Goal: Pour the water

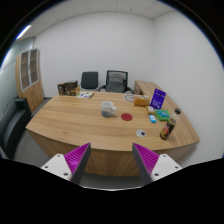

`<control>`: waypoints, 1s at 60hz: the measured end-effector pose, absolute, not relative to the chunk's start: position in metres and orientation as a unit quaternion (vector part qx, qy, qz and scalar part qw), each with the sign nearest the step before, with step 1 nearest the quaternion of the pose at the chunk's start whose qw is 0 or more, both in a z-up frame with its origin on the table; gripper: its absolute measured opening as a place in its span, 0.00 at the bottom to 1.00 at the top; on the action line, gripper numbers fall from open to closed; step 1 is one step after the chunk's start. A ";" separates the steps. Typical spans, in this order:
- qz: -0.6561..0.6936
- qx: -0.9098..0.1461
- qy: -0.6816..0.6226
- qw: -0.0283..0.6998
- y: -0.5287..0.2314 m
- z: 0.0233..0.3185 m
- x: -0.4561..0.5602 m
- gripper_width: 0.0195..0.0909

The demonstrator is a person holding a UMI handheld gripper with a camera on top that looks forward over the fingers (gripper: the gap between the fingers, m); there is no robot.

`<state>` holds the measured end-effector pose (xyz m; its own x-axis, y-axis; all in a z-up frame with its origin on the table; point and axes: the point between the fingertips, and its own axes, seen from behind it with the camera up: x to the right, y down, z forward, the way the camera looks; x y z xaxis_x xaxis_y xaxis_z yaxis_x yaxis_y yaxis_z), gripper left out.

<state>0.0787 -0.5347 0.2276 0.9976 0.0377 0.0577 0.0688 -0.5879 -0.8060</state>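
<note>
My gripper (pixel 112 160) stands open above the near edge of a big wooden table (pixel 70 125), with nothing between its fingers. Well beyond the fingers, a grey cup or kettle (pixel 107 108) sits on the table's middle. A red round coaster or lid (pixel 127 117) lies just right of it. A dark bottle with an orange label (pixel 167 128) stands near the table's right edge, next to a small teal thing (pixel 141 132). All of these are far ahead of the fingertips.
A purple box (pixel 158 98) and small items stand at the right side of the table. A brown box (pixel 68 88) sits at the far left. Two office chairs (pixel 104 81) stand behind the table, and a cabinet (pixel 31 72) is by the left wall.
</note>
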 end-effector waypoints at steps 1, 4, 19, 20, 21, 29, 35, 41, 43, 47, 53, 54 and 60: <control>-0.019 -0.892 -0.028 0.452 -0.533 0.223 0.091 0.92; -0.024 -0.893 -0.019 0.449 -0.525 0.209 0.128 0.92; -0.043 -0.894 0.006 0.445 -0.483 0.147 0.295 0.92; -0.046 -0.893 0.007 0.447 -0.479 0.143 0.306 0.92; -0.049 -0.893 0.009 0.448 -0.474 0.139 0.317 0.92; -0.060 -0.883 0.026 0.465 -0.431 0.118 0.389 0.93; -0.054 -0.874 0.044 0.482 -0.392 0.109 0.425 0.92; -0.044 -0.864 0.049 0.499 -0.352 0.100 0.447 0.92; -0.044 -0.860 0.051 0.506 -0.340 0.097 0.453 0.92; -0.041 -0.855 0.053 0.514 -0.319 0.091 0.459 0.91; -0.030 -0.848 0.046 0.528 -0.294 0.084 0.459 0.82; -0.032 -0.847 0.044 0.529 -0.291 0.083 0.459 0.80; -0.038 -0.837 0.034 0.545 -0.269 0.082 0.469 0.57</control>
